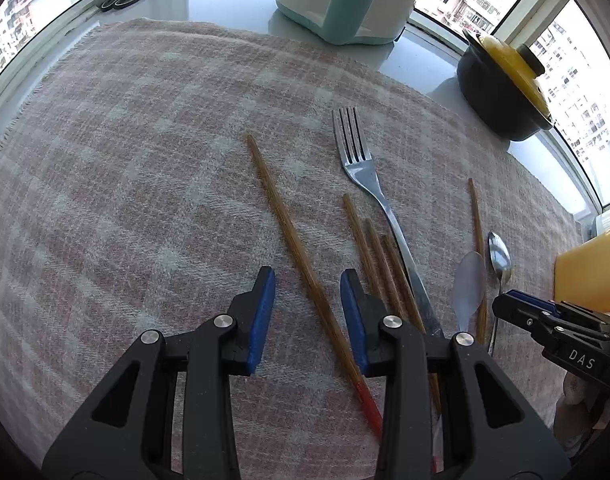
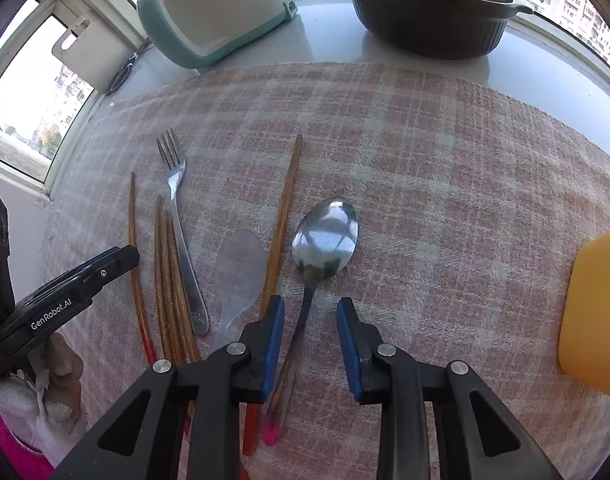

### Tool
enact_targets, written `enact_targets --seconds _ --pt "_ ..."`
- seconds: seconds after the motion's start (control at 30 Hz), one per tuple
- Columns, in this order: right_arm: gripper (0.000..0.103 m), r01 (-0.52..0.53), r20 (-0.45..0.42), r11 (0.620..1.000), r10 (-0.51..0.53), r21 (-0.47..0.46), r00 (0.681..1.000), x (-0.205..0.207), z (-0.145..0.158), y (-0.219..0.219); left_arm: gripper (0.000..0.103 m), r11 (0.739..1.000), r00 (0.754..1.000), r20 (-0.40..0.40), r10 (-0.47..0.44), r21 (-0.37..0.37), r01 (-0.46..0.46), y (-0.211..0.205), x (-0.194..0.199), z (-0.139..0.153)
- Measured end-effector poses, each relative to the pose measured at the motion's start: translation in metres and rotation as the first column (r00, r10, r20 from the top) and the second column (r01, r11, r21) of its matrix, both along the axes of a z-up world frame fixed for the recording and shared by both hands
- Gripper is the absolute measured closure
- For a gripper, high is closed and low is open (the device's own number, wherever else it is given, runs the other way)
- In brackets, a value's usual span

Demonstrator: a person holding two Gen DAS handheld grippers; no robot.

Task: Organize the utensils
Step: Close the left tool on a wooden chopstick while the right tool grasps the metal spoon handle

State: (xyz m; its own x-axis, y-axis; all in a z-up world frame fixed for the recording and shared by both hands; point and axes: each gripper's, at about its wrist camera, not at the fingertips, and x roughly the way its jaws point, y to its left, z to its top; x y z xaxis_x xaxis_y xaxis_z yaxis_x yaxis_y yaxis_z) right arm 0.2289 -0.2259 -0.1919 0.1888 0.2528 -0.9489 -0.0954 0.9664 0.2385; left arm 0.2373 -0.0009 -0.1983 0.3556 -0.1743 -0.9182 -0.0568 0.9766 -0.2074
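Midway, both grippers hang with jaws apart: the left gripper (image 1: 308,280) over a lone red-tipped wooden chopstick (image 1: 289,224), the right gripper (image 2: 311,308) over a shiny steel spoon (image 2: 325,236). Utensils lie loosely ranked near the checked woven cloth's (image 2: 445,152) front edge; sorting looks unfinished.

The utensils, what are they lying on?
The fork, metal spoon and chopsticks lie on a checked cloth. Whatever surface is beneath the cloth is covered.
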Motion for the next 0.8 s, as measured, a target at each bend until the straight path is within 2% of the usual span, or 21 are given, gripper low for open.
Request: enact_targets --seconds 0.13,0.17,0.23,0.33,0.43,0.6,0.8 --pt "0.075 0.000 0.001 1.000 0.000 0.000 1.000 0.003 -0.002 0.002 0.069 1.000 1.000 0.012 -0.014 0.018 0.014 -0.005 0.003 -0.001" --pt "0.075 0.000 0.002 1.000 0.000 -0.002 1.000 0.003 -0.002 0.003 0.071 1.000 1.000 0.015 -0.018 0.025 0.017 -0.005 0.004 -0.001" --pt "0.075 -0.012 0.006 1.000 0.012 -0.021 1.000 0.004 -0.002 0.008 0.085 0.998 1.000 0.022 -0.018 0.054 0.016 -0.007 0.007 -0.002" --pt "0.075 -0.046 0.013 0.997 0.047 -0.069 0.999 0.004 -0.002 0.017 0.091 0.999 0.999 0.030 -0.024 0.049 0.022 -0.004 0.007 -0.003" --pt "0.076 -0.090 0.019 0.988 0.093 -0.124 0.995 0.005 -0.002 0.026 0.091 0.999 0.999 0.031 -0.032 0.031 0.031 0.000 0.007 -0.003" --pt "0.092 -0.143 0.020 0.969 0.150 -0.202 0.988 0.005 -0.002 0.033 0.093 0.999 0.999 0.035 -0.041 0.015 0.041 0.006 -0.001 -0.002" --pt "0.097 -0.178 0.017 0.963 0.185 -0.202 0.983 0.006 -0.002 0.030 0.096 0.999 0.999 0.027 -0.042 -0.030 0.043 0.012 -0.013 -0.001"
